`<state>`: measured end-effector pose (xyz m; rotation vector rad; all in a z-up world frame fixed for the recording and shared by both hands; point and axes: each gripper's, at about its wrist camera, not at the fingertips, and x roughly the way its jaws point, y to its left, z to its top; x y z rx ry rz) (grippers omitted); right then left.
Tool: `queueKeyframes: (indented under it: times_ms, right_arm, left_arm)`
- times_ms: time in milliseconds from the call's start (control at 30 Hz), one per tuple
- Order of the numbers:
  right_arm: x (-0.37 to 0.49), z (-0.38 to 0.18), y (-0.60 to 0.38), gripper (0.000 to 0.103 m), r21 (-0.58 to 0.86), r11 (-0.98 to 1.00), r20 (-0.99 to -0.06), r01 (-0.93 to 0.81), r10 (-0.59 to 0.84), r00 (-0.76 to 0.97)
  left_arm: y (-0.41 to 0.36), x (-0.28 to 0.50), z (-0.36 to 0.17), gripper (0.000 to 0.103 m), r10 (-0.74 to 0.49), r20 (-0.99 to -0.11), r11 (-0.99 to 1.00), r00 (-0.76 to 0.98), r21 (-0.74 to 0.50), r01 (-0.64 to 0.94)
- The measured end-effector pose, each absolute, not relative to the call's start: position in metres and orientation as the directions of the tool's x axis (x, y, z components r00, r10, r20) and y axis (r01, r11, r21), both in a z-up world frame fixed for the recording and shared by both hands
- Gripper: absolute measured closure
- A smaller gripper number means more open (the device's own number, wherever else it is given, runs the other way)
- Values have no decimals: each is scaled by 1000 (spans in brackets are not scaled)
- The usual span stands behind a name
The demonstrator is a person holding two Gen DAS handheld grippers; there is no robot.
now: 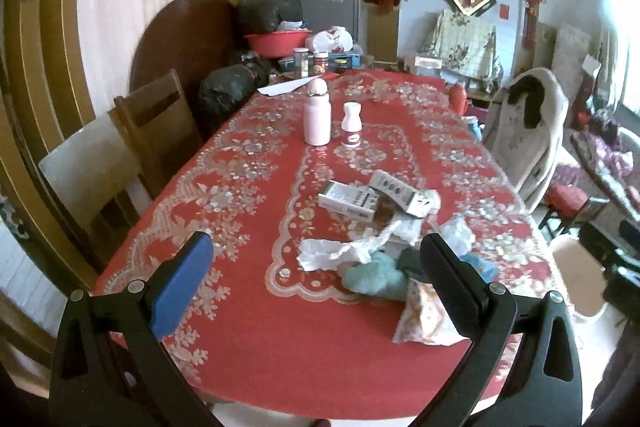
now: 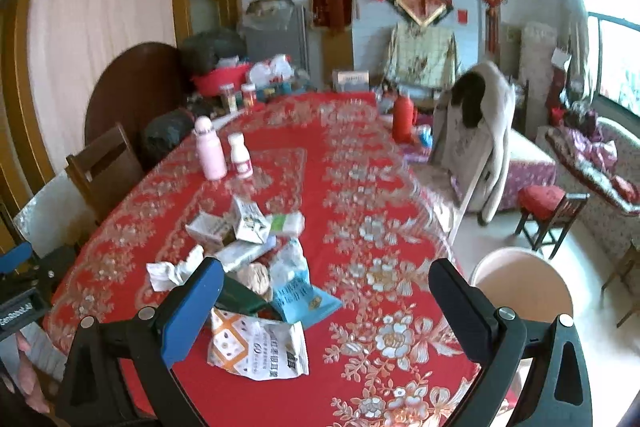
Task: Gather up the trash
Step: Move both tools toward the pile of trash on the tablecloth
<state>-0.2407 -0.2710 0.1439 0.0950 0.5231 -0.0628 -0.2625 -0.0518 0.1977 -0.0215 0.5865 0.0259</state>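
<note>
Right gripper (image 2: 324, 291) open — wrapper (image 2: 260, 351) reads "60".

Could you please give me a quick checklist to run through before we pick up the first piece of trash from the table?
1. Left tool open and empty: ok.
2. Right tool open and empty: ok.
3. Trash pile in view of both cameras: ok.
4. Nearest piece, the white printed wrapper, lying free at the table's near edge: ok.
5. Pink bin beside the table, mouth unobstructed: ok.
6. Pink bottle and white bottle standing apart from the pile: ok.
</note>
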Motion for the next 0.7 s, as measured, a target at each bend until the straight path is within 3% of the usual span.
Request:
queueKeyframes:
  times_ms: [467,700]
  right_arm:
    - [-283,174,-248,1,53,997,-435,56,-28,900]
    - [-287,171,-244,1,53,997,-440,58,-29,898]
  left_arm:
    - [-46,-308,225,0,1,-490,999,872,-37,-22]
    - [-47,-311,220,0,14,-505,999,863,-26,-31]
